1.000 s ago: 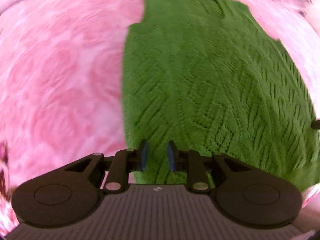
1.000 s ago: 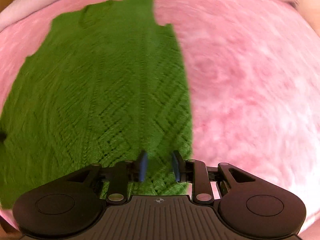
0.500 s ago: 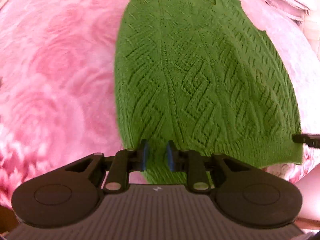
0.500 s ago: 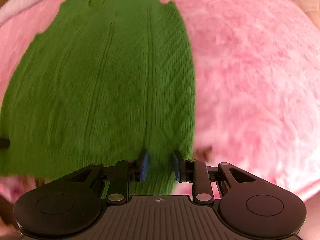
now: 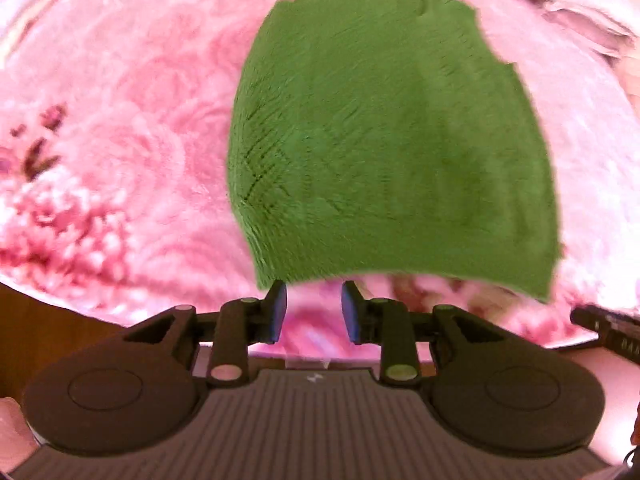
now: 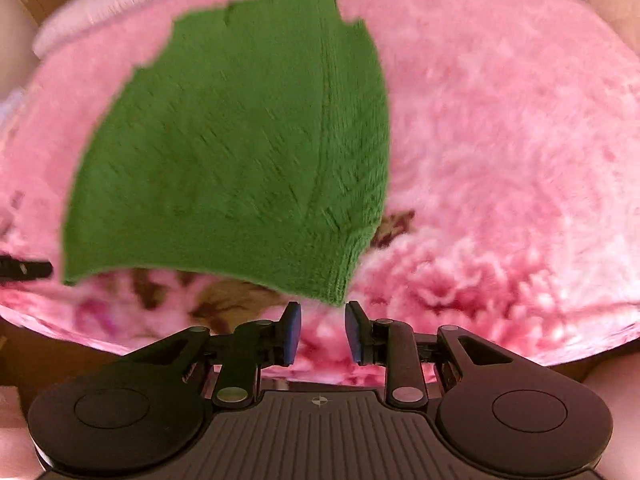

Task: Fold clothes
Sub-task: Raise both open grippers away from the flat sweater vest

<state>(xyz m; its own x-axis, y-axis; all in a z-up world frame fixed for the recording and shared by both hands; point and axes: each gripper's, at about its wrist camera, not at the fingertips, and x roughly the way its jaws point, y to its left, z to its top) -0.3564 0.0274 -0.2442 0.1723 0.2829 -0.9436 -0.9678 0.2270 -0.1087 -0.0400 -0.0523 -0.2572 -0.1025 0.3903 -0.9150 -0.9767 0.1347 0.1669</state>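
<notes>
— On the pink blanket (image 5: 120, 152), where is the green sweater (image 5: 392, 140)?
— Flat, hem toward both grippers, at twelve o'clock.
— Left gripper (image 5: 313, 312)?
— Parted, empty, just short of the hem.
— Right gripper (image 6: 322, 330)?
— Likewise parted, holding nothing.

One green knitted garment (image 5: 392, 140), lying flat on one pink fluffy blanket (image 5: 120, 160); same garment (image 6: 240, 152) and blanket (image 6: 500, 140) in the right wrist view. Two hand-held grippers: left hand-held gripper (image 5: 313, 312) below the garment's hem, right hand-held gripper (image 6: 320, 332) below its hem corner. Each has two blue-padded fingers, spread apart, nothing between them.
</notes>
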